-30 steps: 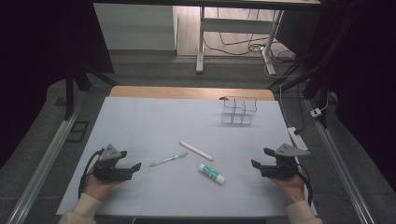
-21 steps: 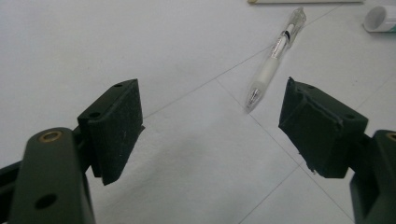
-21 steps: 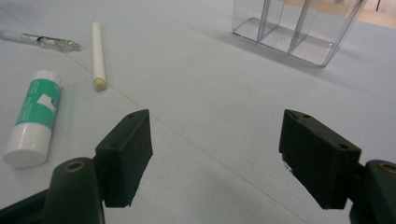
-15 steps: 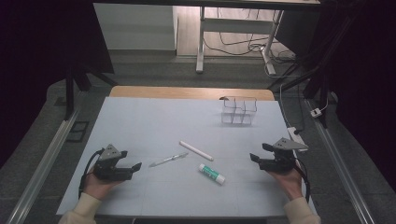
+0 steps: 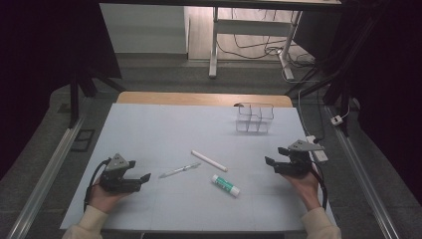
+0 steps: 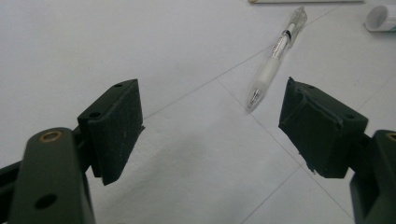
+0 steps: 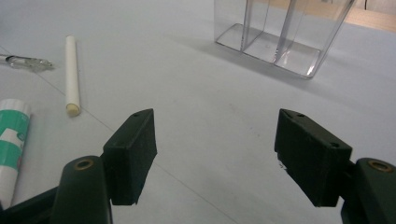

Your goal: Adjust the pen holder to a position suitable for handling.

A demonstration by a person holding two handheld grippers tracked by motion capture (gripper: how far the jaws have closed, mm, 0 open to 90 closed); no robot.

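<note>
On the pale blue table lie a clear pen (image 5: 179,171) (image 6: 276,55), a white stick (image 5: 209,160) (image 7: 71,74) and a green-and-white glue stick (image 5: 226,184) (image 7: 11,140). A clear divided organiser (image 5: 255,118) (image 7: 282,35) stands at the back right. My left gripper (image 5: 141,177) (image 6: 211,126) rests low at the front left, open and empty, its jaws facing the pen tip. At the right side, held in a hand, my right gripper (image 5: 270,163) (image 7: 215,156) is open and empty, with the organiser ahead of it.
The table top (image 5: 164,129) has a wooden strip (image 5: 199,98) along its far edge. A power strip (image 5: 316,147) lies at the right edge near my right gripper. Behind the table are desk legs and cables (image 5: 254,47) on the floor.
My right gripper has lifted slightly and shifted a little away from me. The left gripper and the items on the table have stayed put.
</note>
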